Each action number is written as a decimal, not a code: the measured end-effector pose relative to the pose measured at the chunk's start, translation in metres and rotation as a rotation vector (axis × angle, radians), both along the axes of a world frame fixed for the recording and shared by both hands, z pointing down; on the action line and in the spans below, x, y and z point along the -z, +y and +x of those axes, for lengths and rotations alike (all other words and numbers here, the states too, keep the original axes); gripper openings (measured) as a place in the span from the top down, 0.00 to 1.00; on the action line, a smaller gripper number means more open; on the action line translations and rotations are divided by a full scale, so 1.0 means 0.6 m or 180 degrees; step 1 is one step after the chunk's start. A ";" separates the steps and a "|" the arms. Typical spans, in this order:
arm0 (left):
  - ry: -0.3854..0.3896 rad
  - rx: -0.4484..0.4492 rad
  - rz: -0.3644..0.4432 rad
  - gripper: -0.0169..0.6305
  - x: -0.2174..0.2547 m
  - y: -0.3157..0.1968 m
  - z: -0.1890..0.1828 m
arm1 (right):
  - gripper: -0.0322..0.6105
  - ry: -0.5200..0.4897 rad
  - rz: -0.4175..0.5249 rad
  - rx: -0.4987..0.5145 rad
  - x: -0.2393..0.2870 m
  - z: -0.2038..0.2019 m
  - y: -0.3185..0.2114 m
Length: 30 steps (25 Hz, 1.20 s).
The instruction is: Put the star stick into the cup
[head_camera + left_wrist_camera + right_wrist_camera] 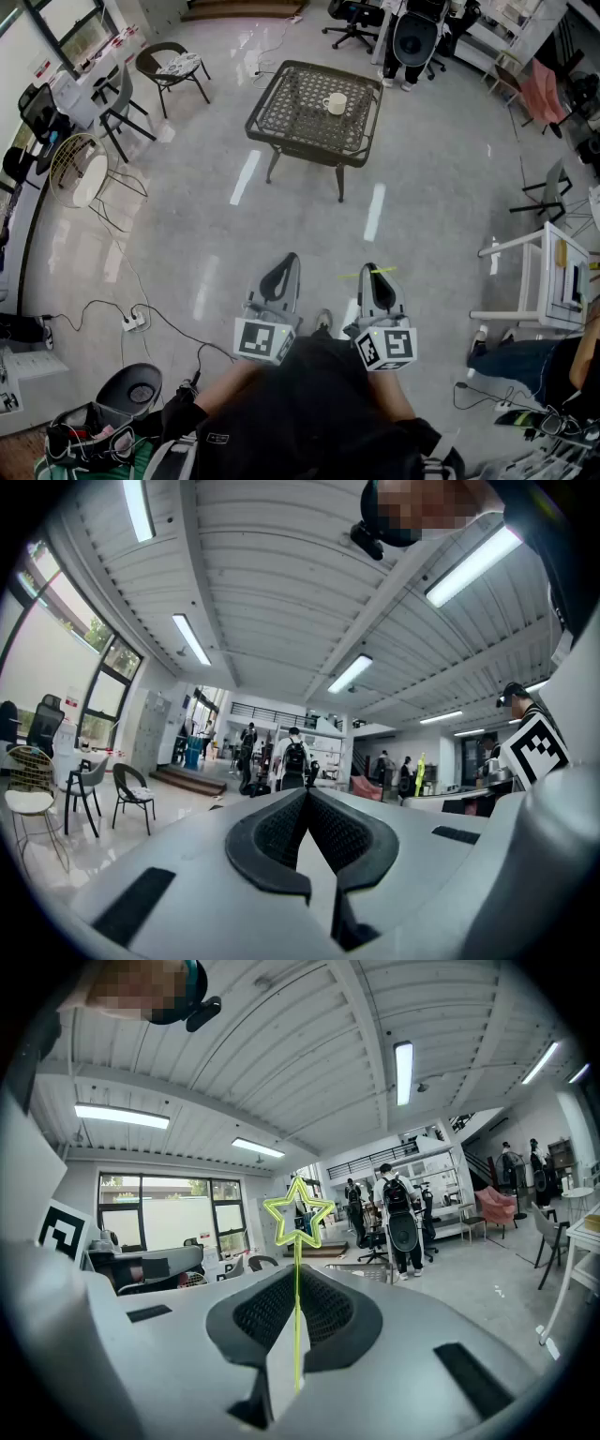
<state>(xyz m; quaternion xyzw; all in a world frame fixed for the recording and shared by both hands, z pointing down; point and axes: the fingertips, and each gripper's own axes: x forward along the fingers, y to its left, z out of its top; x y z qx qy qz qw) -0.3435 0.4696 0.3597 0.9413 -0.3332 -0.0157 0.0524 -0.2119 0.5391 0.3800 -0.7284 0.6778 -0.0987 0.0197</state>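
A white cup [336, 103] stands on a dark wicker table [281, 117] far ahead across the floor. My right gripper [375, 278] is shut on a thin yellow-green star stick [298, 1269]; its outlined star head [298, 1215] rises above the jaws, and the stick shows as a short yellow streak [380, 272] at the tips in the head view. My left gripper [283, 270] is shut, its jaws meeting with nothing between them [307, 799]. Both are held close to the person's body, well short of the table.
Metal chairs [173, 70] and a wire side table [80, 169] stand at the left. A power strip with cables [133, 322] lies on the floor. A white rack [544, 281] and a seated person [544, 361] are at the right. Office chairs [412, 37] stand behind the table.
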 end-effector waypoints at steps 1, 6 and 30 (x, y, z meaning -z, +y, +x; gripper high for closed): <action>-0.0001 -0.0003 0.0002 0.95 -0.003 -0.001 0.001 | 0.92 0.0002 0.0011 0.0009 -0.001 0.000 -0.002; 0.0001 -0.0003 -0.0013 0.95 -0.009 -0.003 0.014 | 0.92 -0.0006 0.0032 0.0044 -0.002 0.010 -0.006; -0.0237 0.0302 0.0049 0.95 -0.042 -0.007 0.155 | 0.92 -0.0039 0.0131 0.0354 -0.014 0.155 -0.025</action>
